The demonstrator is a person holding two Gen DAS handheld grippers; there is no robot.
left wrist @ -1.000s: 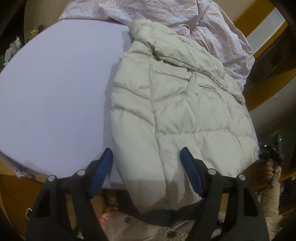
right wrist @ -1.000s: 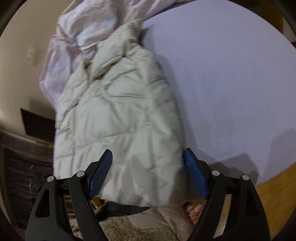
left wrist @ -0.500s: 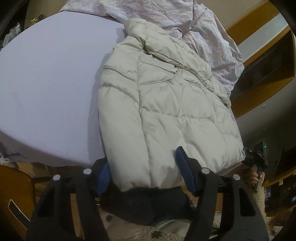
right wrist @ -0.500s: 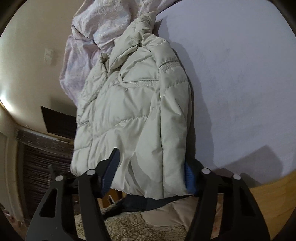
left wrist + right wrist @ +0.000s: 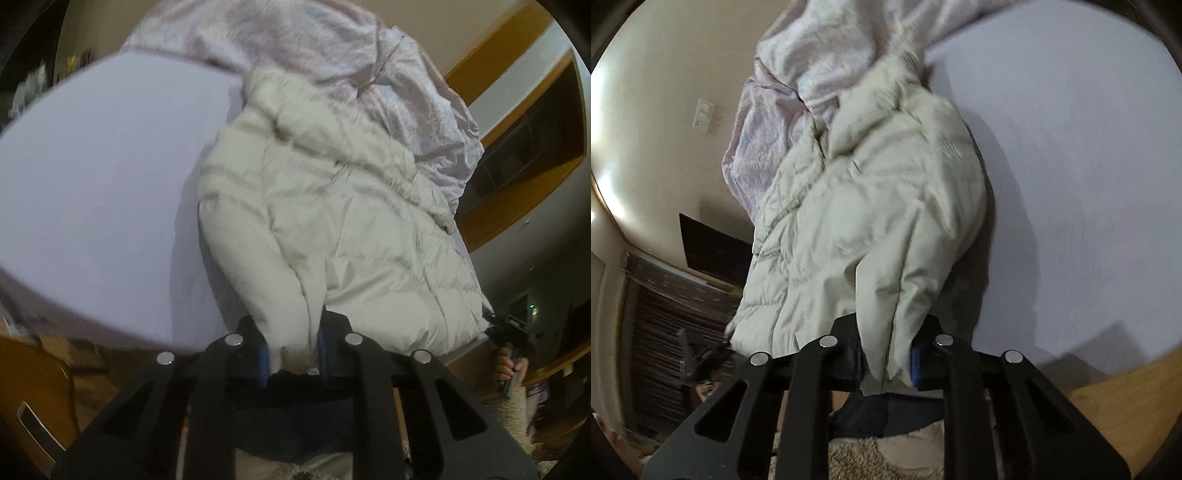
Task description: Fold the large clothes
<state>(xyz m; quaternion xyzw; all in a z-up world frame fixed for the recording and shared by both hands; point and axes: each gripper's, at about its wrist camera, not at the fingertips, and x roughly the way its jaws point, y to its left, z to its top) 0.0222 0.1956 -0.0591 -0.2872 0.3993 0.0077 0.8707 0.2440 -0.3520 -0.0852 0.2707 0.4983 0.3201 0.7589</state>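
Note:
A cream quilted puffer jacket lies on the lilac bed sheet, its collar toward the far end and its hem at the near edge. My left gripper is shut on the hem at one corner. My right gripper is shut on the hem at the other corner; the jacket bunches up from the pinch. The right gripper also shows at the far right of the left wrist view, held by a hand.
A crumpled pale pink duvet is heaped at the far end of the bed, also in the right wrist view. A wooden bed frame runs along the near edge. A beige rug lies below.
Both grippers have closed from open onto the jacket's hem. The hem is now bunched and lifted at both pinches.

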